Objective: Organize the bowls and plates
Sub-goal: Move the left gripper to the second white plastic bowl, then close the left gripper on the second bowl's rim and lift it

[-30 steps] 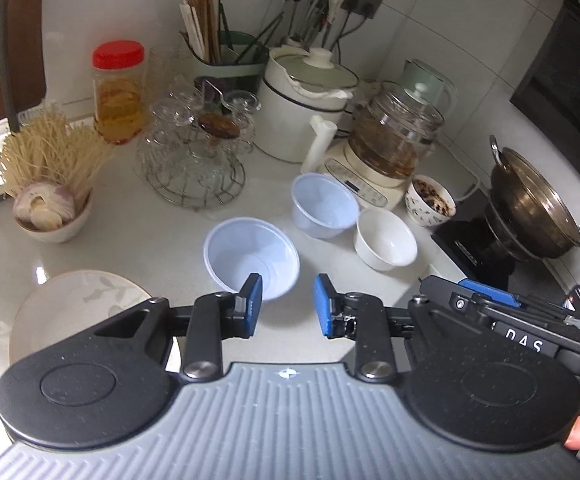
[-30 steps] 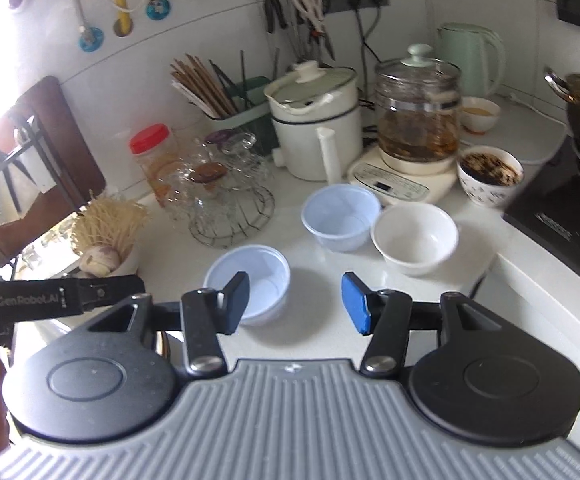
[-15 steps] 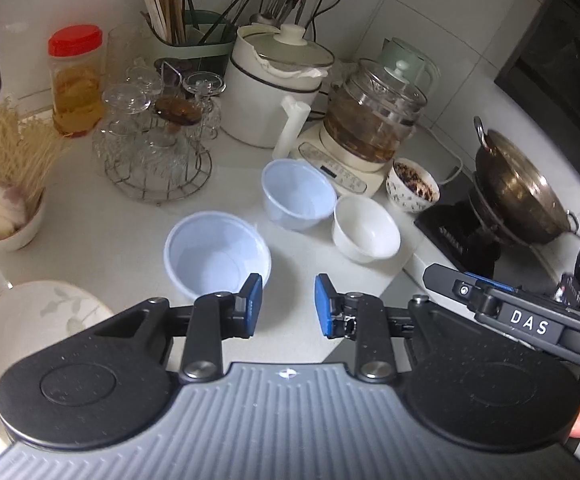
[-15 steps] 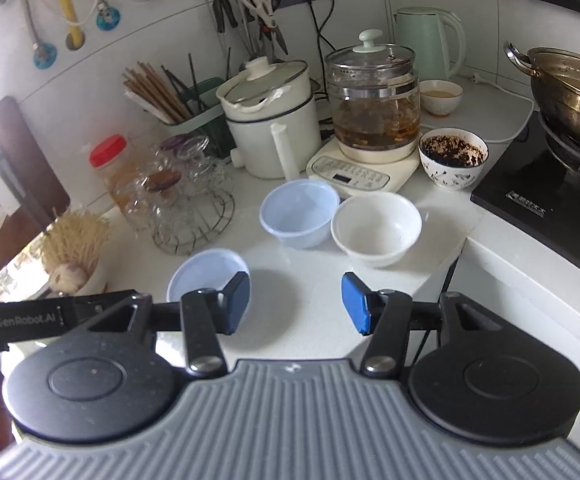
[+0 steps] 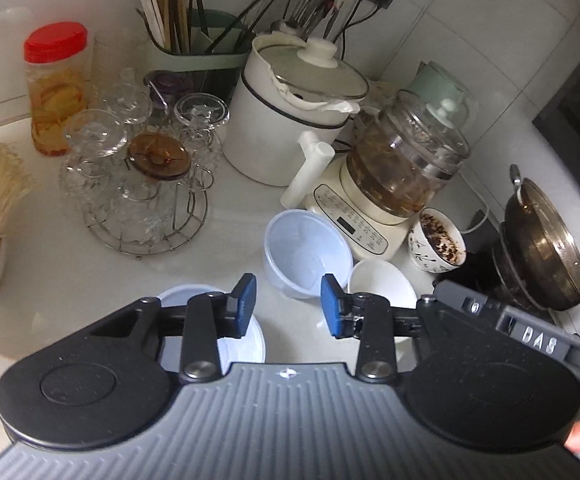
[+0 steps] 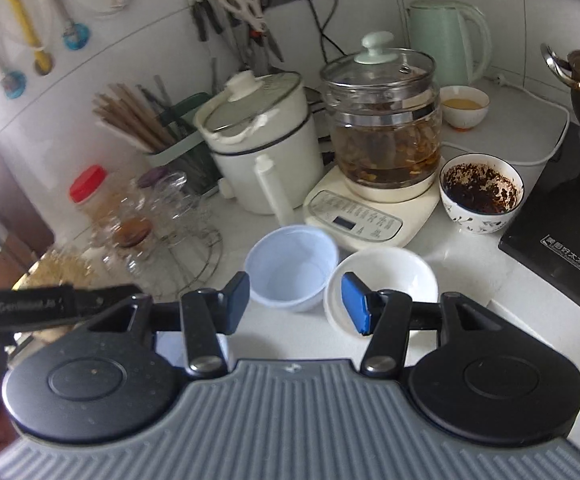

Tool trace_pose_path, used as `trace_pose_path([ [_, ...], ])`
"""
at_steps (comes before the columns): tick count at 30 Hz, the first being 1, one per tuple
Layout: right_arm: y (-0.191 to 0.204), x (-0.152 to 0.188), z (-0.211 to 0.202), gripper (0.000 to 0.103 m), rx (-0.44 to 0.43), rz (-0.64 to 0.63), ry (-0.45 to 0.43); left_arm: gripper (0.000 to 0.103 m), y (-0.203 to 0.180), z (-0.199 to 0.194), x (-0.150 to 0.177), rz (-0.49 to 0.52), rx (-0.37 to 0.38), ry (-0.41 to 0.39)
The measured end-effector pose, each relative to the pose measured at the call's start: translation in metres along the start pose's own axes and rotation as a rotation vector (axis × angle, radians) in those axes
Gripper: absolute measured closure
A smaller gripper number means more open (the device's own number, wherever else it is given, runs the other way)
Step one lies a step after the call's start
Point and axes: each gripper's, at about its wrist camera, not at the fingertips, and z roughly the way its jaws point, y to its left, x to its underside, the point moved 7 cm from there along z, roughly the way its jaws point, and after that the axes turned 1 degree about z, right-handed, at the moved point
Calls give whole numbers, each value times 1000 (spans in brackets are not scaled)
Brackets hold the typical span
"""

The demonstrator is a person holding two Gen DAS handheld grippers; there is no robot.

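A pale blue plastic bowl (image 5: 306,252) (image 6: 292,268) stands on the white counter with a white ceramic bowl (image 5: 382,284) (image 6: 386,280) touching its right side. A second pale blue bowl (image 5: 245,340) lies nearer, mostly hidden under my left gripper's left finger. My left gripper (image 5: 287,306) hovers just short of the two bowls, its jaws opening with nothing between them. My right gripper (image 6: 296,302) is open and empty; its right fingertip (image 6: 354,304) overlaps the white bowl's near rim in the picture. Whether it touches the rim I cannot tell.
Behind the bowls stand a glass kettle on its cream base (image 6: 378,128), a white pot (image 6: 261,136), a patterned bowl of dark residue (image 6: 482,192), a wire rack of glasses (image 5: 141,184), a red-lidded jar (image 5: 55,88) and a chopstick holder (image 5: 193,44). A wok (image 5: 546,240) sits on the black hob.
Both grippers moved forward and right toward the two bowls by the kettle. The nearer blue bowl slid under the left gripper. The left jaws widened slightly; the plate left the view.
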Motion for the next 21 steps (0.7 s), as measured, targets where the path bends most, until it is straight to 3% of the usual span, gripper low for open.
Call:
trace_pose_path([
  [6,-20,-17,36,49,-5,-5,50,60,3,40,-8,-33,-26,41],
  [13,-31,-25,83,49,-68,-33,145,57,10,84,-11,-89,-57,82],
  [17,-34,-23,109,58,-87,-50,197,57,13,104,-11,-119,-61,101],
  [21,-35,-27,127,61,-96,-71,223,57,16,125,-13,-156,-59,140],
])
